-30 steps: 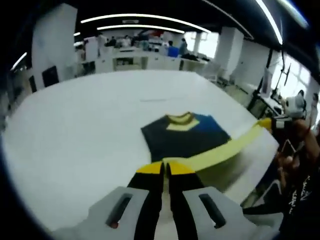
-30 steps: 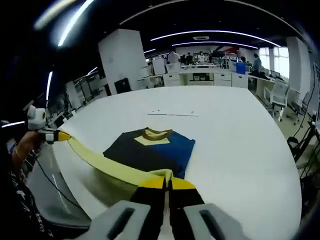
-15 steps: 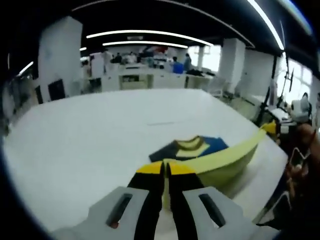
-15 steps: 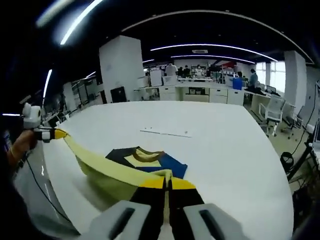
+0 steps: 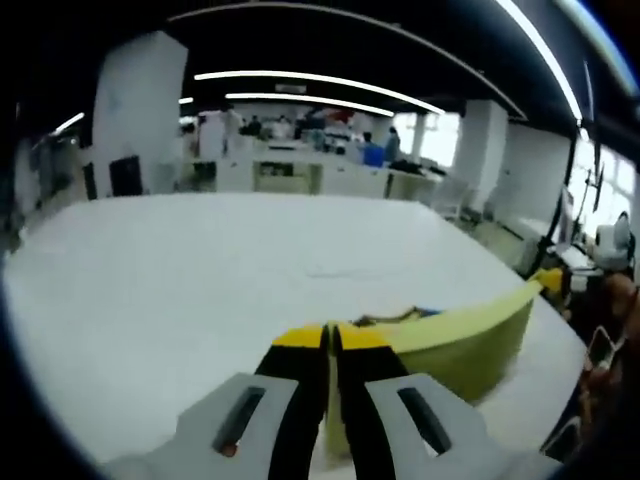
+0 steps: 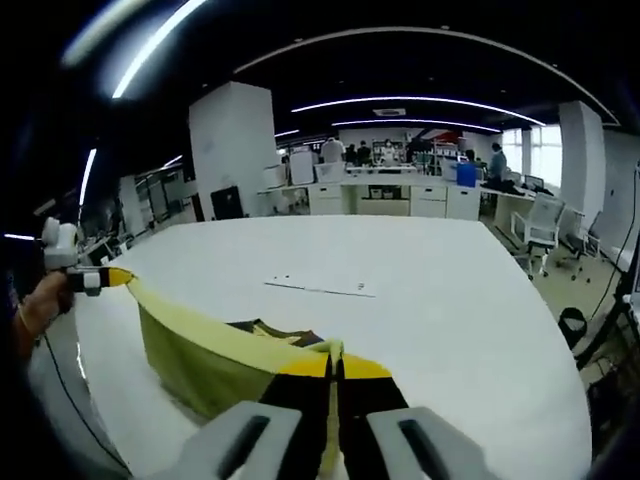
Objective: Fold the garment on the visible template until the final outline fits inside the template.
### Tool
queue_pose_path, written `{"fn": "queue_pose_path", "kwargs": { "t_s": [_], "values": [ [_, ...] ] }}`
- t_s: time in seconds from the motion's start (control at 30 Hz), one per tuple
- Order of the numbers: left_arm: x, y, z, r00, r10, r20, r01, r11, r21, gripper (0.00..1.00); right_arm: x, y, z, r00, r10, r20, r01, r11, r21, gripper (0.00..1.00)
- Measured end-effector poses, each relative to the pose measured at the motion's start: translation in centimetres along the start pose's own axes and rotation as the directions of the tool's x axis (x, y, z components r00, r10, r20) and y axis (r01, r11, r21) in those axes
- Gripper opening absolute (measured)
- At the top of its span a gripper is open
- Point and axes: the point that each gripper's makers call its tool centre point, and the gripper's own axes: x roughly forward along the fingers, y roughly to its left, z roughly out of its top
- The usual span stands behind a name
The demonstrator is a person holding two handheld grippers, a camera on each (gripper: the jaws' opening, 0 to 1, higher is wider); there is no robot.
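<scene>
The garment is a dark blue shirt with a yellow collar (image 6: 268, 328) and a yellow hem, lying on the white table (image 6: 450, 300). My right gripper (image 6: 335, 366) is shut on one corner of the yellow hem (image 6: 215, 350). The lifted fabric hangs as a taut yellow sheet running left to my left gripper (image 6: 108, 277), held in a hand. In the left gripper view my left gripper (image 5: 330, 340) is shut on the other hem corner, and the yellow sheet (image 5: 460, 335) runs right to the right gripper (image 5: 548, 281). A bit of the collar (image 5: 395, 318) peeks above the sheet.
Thin template marks (image 6: 320, 287) lie on the table beyond the shirt, also seen as a faint line (image 5: 340, 271). Desks, an office chair (image 6: 545, 222) and people stand far behind. The table's edge curves round at the right (image 6: 570, 400).
Both grippers have lifted the yellow hem higher and carried it toward the collar. The hanging sheet now hides most of the dark body that lay in plain sight a second ago.
</scene>
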Motion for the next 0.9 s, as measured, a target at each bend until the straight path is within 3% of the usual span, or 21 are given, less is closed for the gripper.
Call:
{"fn": "queue_pose_path", "kwargs": {
  "t_s": [0.33, 0.67, 0.9],
  "values": [
    [3.6, 1.4, -0.7, 0.999, 0.051, 0.001, -0.051, 0.998, -0.028, 0.00, 4.0, -1.0, 0.4, 1.000, -0.021, 0.016, 0.020, 0.998, 0.064, 0.00],
    [7.6, 2.5, -2.7, 0.996, 0.090, -0.014, -0.091, 0.992, -0.092, 0.00, 8.5, -2.8, -1.4, 0.996, -0.092, -0.004, 0.092, 0.987, 0.133, 0.00],
    [10.1, 2.8, -4.4, 0.995, 0.091, -0.037, -0.095, 0.986, -0.140, 0.00, 11.4, -4.1, -3.8, 0.990, -0.126, -0.064, 0.134, 0.979, 0.154, 0.00]
  ]
}}
